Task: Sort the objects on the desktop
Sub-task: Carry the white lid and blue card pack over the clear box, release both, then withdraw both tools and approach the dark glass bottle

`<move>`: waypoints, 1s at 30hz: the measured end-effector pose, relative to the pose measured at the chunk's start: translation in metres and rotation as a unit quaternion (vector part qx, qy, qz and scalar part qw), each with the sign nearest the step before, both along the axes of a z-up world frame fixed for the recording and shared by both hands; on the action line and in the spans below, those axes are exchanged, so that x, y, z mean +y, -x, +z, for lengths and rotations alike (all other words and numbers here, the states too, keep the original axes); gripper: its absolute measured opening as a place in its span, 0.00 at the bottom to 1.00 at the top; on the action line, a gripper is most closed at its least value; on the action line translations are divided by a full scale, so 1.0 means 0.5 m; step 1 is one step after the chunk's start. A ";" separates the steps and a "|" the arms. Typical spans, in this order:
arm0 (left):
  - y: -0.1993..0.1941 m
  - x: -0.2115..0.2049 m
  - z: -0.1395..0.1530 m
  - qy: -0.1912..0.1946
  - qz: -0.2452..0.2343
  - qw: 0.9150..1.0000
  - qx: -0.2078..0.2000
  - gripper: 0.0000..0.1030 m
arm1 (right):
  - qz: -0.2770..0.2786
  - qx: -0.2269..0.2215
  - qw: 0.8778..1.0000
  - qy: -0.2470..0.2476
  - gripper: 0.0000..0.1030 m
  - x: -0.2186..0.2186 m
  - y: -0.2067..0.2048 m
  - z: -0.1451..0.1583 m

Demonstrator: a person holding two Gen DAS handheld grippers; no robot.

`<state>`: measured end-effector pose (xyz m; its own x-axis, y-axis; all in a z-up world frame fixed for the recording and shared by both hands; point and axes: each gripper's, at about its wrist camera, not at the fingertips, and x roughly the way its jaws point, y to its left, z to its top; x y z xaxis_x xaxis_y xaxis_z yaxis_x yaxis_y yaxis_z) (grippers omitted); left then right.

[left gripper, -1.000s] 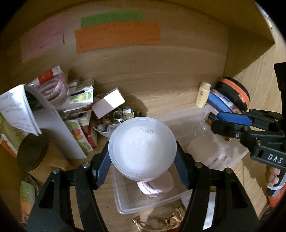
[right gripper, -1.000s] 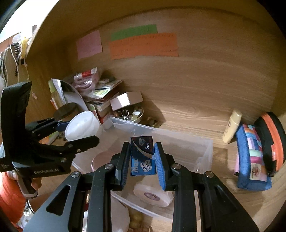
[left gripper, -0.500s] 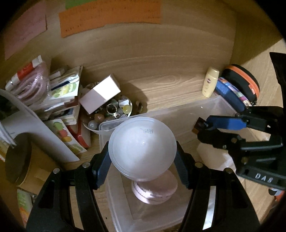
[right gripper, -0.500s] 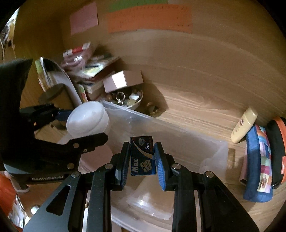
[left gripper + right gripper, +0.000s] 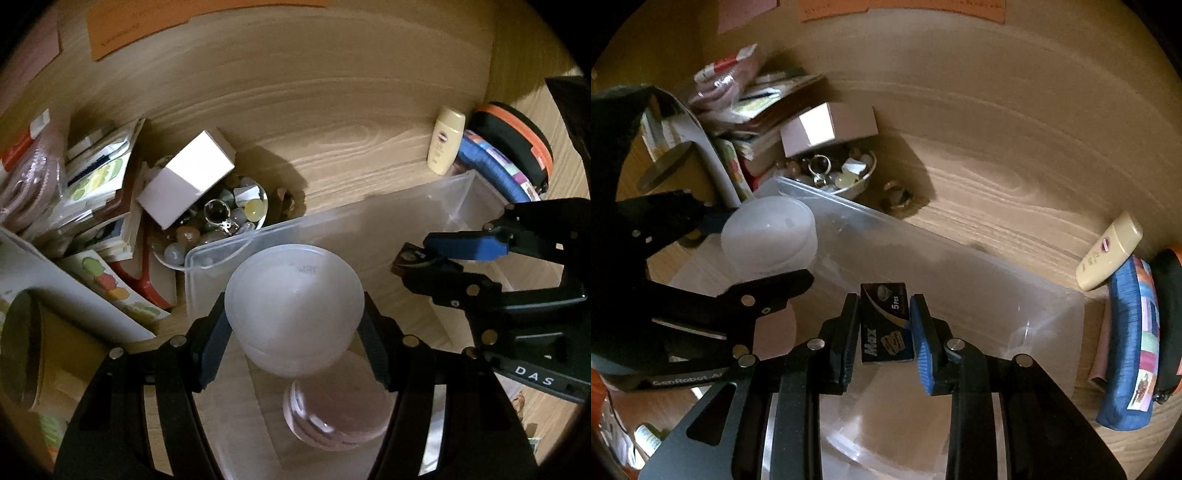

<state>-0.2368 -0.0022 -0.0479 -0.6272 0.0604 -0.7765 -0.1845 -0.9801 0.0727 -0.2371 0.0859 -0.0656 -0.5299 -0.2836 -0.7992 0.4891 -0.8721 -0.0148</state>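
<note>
My left gripper (image 5: 293,325) is shut on a round white plastic jar (image 5: 293,306), held above the left part of a clear plastic bin (image 5: 221,254). A pink round compact (image 5: 332,421) lies inside the bin below the jar. My right gripper (image 5: 882,325) is shut on a small black box marked "Max 5 pcs" (image 5: 884,325), held over the bin (image 5: 960,266). In the left wrist view the right gripper (image 5: 424,264) reaches in from the right with the box's end (image 5: 408,258) showing. In the right wrist view the left gripper (image 5: 764,254) and its jar (image 5: 768,232) sit at the left.
A bowl of beads and trinkets (image 5: 221,221) with a white carton (image 5: 186,184) on it stands behind the bin. Books and packets (image 5: 99,192) pile at the left. A cream tube (image 5: 445,146), a blue pouch (image 5: 1126,350) and a black-orange case (image 5: 517,144) lie right.
Both grippers have come down and forward over the bin, still holding the jar and the black box. The bin and the clutter behind it look larger and nearer.
</note>
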 end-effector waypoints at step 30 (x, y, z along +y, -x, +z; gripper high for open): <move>-0.026 0.032 -0.001 0.076 -0.012 0.997 0.015 0.84 | -0.011 0.010 1.000 -0.016 0.38 0.022 -0.025 0.014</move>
